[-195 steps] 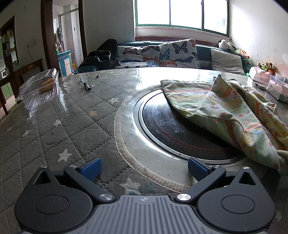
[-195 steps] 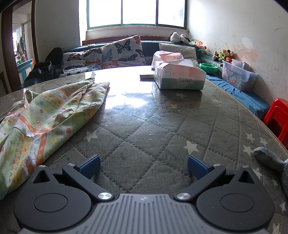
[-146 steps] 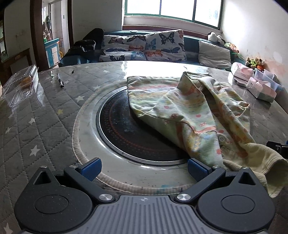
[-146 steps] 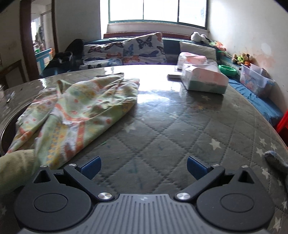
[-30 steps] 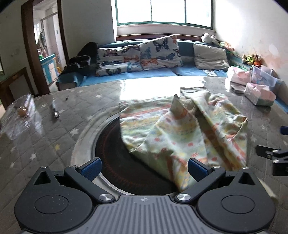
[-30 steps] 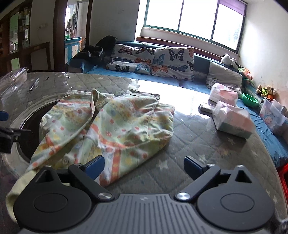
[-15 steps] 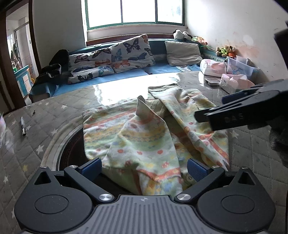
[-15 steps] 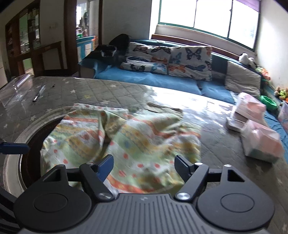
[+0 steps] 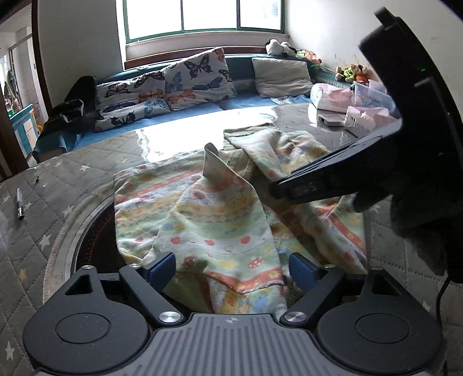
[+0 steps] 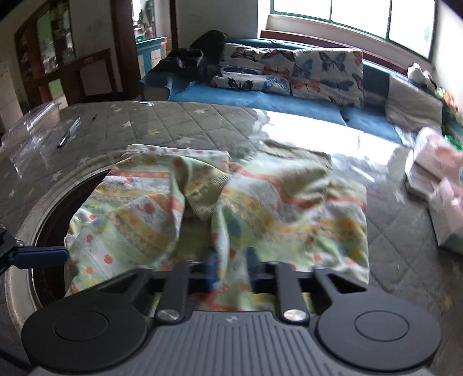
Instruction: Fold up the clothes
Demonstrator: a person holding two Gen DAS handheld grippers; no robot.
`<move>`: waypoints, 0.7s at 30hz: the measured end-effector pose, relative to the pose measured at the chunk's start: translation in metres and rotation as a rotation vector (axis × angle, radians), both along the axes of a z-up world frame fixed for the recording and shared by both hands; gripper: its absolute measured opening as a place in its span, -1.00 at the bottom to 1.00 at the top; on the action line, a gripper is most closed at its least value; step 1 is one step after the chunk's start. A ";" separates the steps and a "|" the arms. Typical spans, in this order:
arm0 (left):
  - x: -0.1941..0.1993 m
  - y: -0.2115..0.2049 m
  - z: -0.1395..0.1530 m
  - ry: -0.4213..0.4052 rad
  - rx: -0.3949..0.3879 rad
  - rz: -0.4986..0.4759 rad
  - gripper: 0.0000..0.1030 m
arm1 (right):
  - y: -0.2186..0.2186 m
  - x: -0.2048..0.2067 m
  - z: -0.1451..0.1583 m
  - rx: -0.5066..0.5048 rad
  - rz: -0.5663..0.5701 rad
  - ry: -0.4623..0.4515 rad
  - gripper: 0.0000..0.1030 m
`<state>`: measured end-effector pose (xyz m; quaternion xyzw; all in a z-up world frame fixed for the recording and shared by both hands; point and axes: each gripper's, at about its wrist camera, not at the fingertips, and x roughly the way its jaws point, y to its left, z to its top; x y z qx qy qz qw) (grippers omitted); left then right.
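The patterned garment (image 9: pixel 220 219) lay crumpled on the quilted table (image 9: pixel 52 185), partly covering the dark round inset (image 9: pixel 95 231) at the table's middle. Its cloth showed green, yellow and orange bands with red dots, and one fold stood up in a peak near its far edge.

The left gripper (image 9: pixel 231 267) sat low at the garment's near hem with its blue-padded fingers spread wide; cloth lay between them, but neither pad pressed it. The right gripper (image 10: pixel 230 267) had its two fingers drawn close together, pinching a bunched ridge of the garment's near edge.

The left wrist view showed the right gripper from outside: a black body entering from the right, its tip over the garment's right half. It did not show whether that tip was closed. The right wrist view settled this, though it was blurred. That view in turn showed only one blue fingertip (image 10: pixel 40 256) of the left gripper, at the left edge beside the inset.

A pen (image 9: pixel 19 204) lay on the table well to the left of the garment. Only the right wrist view showed the clear plastic container (image 10: pixel 29 127) beyond the pen. Tissue packs (image 9: pixel 332 97) stood at the table's far right. Butterfly-print cushions (image 9: pixel 196 78) lined the blue sofa (image 9: pixel 246 99) under the window (image 9: pixel 202 14).
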<state>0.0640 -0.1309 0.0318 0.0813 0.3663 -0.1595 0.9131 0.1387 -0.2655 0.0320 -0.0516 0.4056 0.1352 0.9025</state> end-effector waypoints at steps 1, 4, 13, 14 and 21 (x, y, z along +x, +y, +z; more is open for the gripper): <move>0.000 -0.001 -0.001 0.000 0.004 -0.002 0.56 | -0.004 -0.003 0.000 0.010 -0.007 0.000 -0.91; 0.001 -0.003 -0.003 -0.003 0.012 -0.008 0.37 | -0.020 -0.016 0.007 0.020 -0.033 -0.027 -0.93; 0.002 0.004 -0.002 -0.015 -0.015 -0.012 -0.76 | -0.070 -0.064 0.027 0.027 -0.148 -0.096 -0.94; 0.001 0.008 -0.001 -0.018 -0.020 -0.002 -0.79 | -0.076 -0.069 0.026 0.027 -0.158 -0.091 -0.94; -0.015 0.036 0.002 -0.017 -0.029 0.060 -0.86 | -0.092 -0.091 0.017 -0.012 -0.189 -0.067 -0.91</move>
